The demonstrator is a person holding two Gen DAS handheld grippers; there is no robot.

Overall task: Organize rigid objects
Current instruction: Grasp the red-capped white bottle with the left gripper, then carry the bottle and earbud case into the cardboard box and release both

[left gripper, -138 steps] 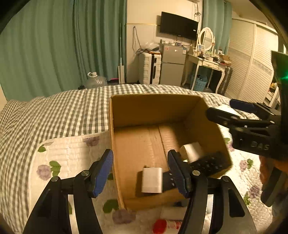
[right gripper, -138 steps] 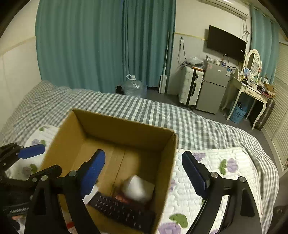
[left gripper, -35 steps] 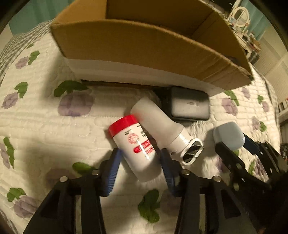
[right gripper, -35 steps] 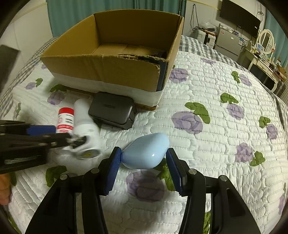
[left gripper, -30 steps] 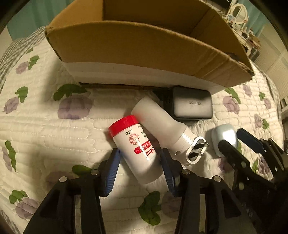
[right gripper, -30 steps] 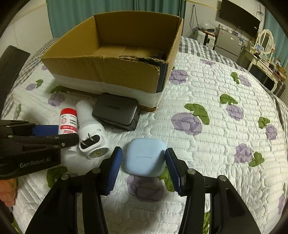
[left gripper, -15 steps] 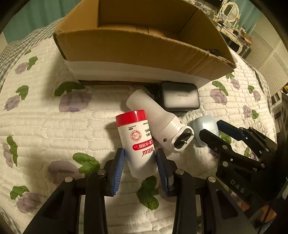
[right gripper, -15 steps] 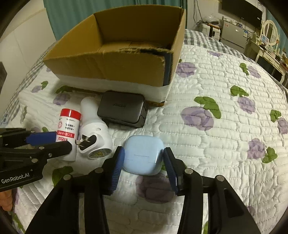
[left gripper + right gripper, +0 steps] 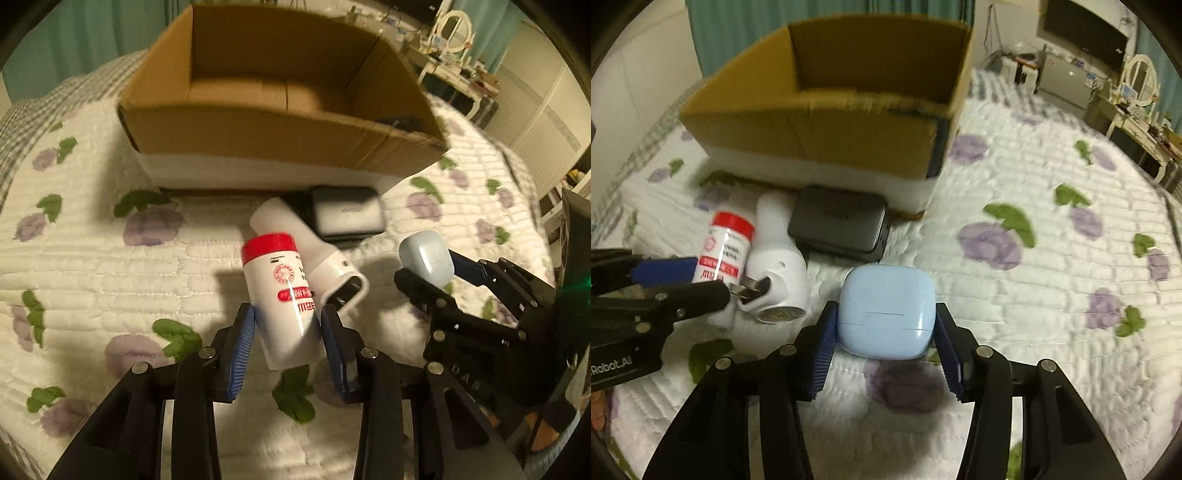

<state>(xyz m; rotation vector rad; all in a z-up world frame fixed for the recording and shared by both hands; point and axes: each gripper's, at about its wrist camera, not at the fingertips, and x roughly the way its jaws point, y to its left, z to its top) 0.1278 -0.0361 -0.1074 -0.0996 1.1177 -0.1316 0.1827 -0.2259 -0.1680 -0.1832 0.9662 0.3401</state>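
Both tongs have now closed and lifted: the left gripper (image 9: 288, 347) clamps the red-capped bottle (image 9: 282, 295), the right gripper (image 9: 884, 349) the blue case (image 9: 886, 314), ready for the box (image 9: 827, 122) just beyond.

Bottle (image 9: 284, 295), plug (image 9: 314, 247) and charger (image 9: 347, 214) lie before the box (image 9: 280, 133).

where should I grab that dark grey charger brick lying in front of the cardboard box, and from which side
Grip the dark grey charger brick across its two short ends, coming down from above. It lies flat on the quilt, its far long side tucked against the cardboard box, and the white plug adapter crowds its left end, so that end looks tight for the fingers.
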